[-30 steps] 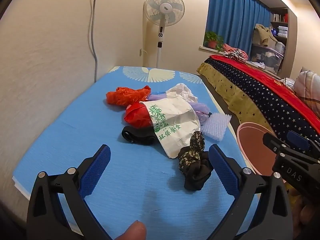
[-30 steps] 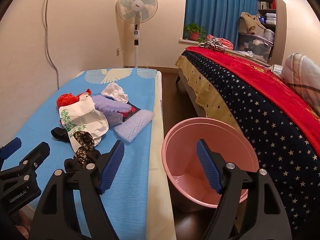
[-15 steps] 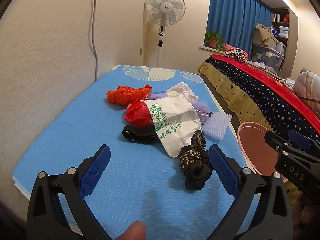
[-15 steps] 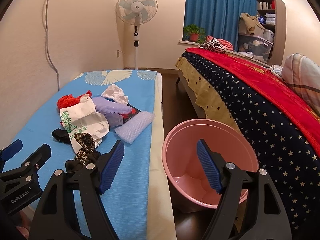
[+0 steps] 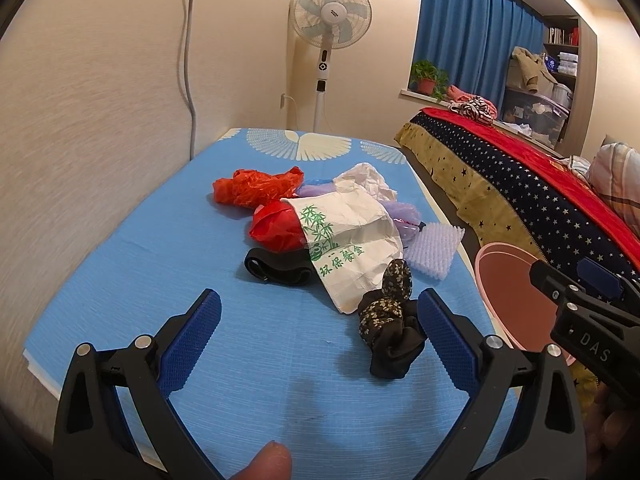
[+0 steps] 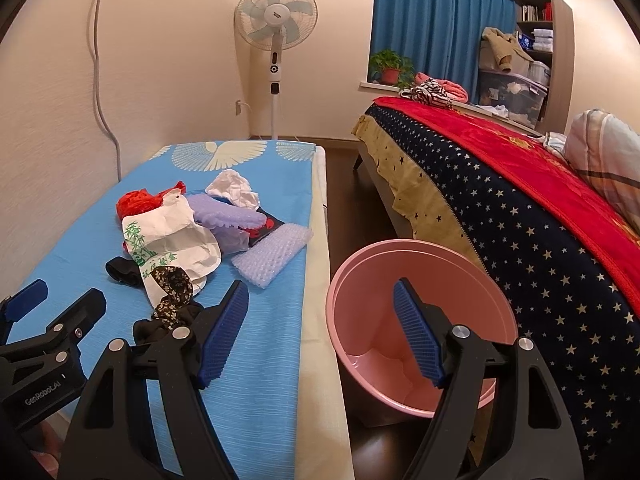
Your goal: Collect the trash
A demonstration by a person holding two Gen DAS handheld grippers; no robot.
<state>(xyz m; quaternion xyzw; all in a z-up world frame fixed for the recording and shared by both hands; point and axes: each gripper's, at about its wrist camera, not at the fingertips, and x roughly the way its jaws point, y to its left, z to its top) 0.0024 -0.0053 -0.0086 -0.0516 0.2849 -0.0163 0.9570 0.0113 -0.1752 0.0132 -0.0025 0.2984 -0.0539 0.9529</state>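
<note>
Little has moved vs 1 s ago: both tongs hover in nearly the same spots, pile untouched, only a slight drift of the views. L gripper (image 5: 318,326) spread wide, nothing between its blue pads, held above the near part of the blue mat (image 5: 160,280); a dark floral cloth wad (image 5: 390,328) lies just beside its right-hand pad. R gripper (image 6: 320,330) also spread wide & empty, hanging over the mat's right edge w/ one finger over the mat and the other over the pink bucket (image 6: 500,320), which stands on the floor between mat and bed (image 6: 520,208) and looks empty inside. Trash pile sits mid-mat: white paper bag w/ green bamboo print (image 5: 348,240) on top, red plastic bag (image 5: 276,228) tucked under its left side, orange-red plastic bag (image 5: 256,188) behind that, black band (image 5: 276,268) in front, crumpled white paper (image 5: 366,180) at the back, lilac foam wrap (image 6: 228,216) partly under the paper bag, bubble-wrap piece (image 6: 272,256) near the mat's right edge, closest to the bucket. Further out: standing fan (image 6: 276,20) by the wall, blue curtain (image 6: 440,24), potted plant (image 6: 390,66) on the sill.
</note>
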